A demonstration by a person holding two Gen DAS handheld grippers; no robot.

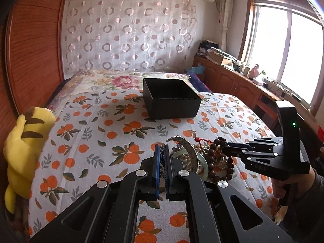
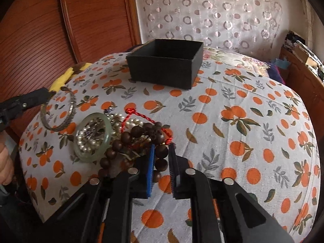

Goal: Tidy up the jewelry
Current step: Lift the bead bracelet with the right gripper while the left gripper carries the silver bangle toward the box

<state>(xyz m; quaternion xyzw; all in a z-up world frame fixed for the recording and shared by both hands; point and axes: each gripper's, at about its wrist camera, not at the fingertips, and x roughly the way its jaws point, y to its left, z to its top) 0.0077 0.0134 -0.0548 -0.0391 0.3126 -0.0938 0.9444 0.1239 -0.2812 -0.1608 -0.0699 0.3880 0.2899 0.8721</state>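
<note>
While the left claw (image 1: 161, 151) pinched the silver bangle (image 2: 58, 111), the right claw (image 2: 162, 151) clamped wooden prayer beads (image 2: 139, 133); lifting slowly should avoid snagging pearls (image 2: 89, 141).

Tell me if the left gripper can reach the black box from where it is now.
Probably yes. The bedspread between the left gripper and the black box lies bare, and the box is open on top. Its fingers are shut on a silver bangle, though.
</note>
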